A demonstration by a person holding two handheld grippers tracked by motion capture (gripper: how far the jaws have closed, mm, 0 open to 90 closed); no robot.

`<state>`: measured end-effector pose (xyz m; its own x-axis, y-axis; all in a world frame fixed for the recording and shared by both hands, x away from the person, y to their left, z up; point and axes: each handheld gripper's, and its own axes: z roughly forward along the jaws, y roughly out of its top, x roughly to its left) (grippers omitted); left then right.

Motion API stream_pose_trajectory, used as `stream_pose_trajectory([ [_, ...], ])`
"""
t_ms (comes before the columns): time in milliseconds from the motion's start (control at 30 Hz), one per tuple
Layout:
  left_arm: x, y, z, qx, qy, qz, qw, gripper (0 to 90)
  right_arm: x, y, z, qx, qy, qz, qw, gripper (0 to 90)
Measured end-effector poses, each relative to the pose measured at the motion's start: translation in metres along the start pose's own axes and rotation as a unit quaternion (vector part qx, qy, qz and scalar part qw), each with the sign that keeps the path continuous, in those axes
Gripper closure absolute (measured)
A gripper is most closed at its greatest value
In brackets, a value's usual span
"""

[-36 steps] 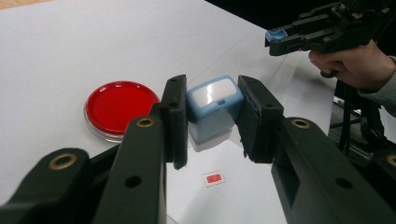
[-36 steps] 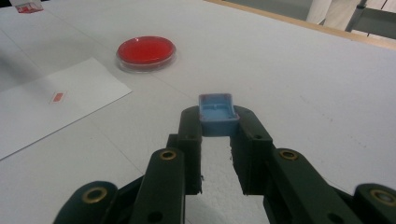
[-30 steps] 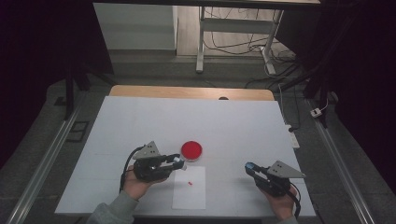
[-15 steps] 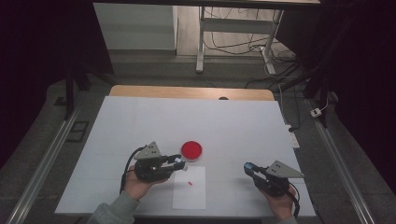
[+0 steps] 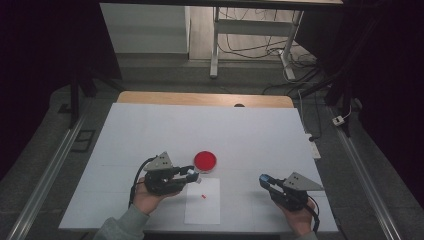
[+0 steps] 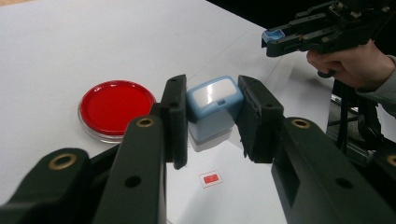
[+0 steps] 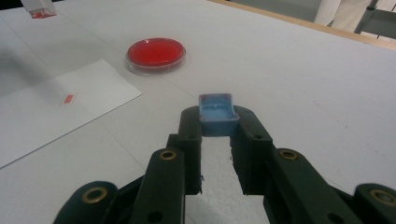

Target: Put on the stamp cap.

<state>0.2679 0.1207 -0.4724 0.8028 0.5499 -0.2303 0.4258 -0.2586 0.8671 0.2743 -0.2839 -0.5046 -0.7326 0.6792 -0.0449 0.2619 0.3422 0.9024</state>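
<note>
Black matte jaws of the left gripper (image 6: 212,116) clamp a pale-blue plastic stamp (image 6: 215,105), rounded block, glossy white top. The right gripper (image 7: 215,128) pinches its blue cap (image 7: 216,113), a shallow tray shape. Beyond: white paper sheet (image 5: 202,202) bearing a small red print (image 5: 203,195), too small to read; round red ink dish (image 5: 205,161), clear rim.

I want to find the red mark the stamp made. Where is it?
The small red mark is on the white sheet of paper near the table's front edge in the high view, just below the red round dish and right of the left hand-held gripper.
</note>
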Motion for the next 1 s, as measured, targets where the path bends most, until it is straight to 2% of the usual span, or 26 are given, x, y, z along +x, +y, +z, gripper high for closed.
stream_pose_trajectory([
  [433, 0.0, 0.001, 0.0, -0.003, -0.003, -0.001, 1.0, 65.4, 0.008, 0.003, 0.005, 0.0, 0.014, -0.004, 0.9999, 73.6],
  [733, -0.003, 0.003, 0.0, -0.004, -0.006, 0.002, 1.0, 65.4, 0.022, 0.009, 0.021, -0.004, 0.047, -0.001, 0.9989, 73.6],
  [1000, -0.003, 0.003, 0.002, -0.004, -0.008, 0.004, 1.0, 65.4, 0.035, 0.015, 0.036, 0.002, 0.068, -0.016, 0.9976, 73.6],
])
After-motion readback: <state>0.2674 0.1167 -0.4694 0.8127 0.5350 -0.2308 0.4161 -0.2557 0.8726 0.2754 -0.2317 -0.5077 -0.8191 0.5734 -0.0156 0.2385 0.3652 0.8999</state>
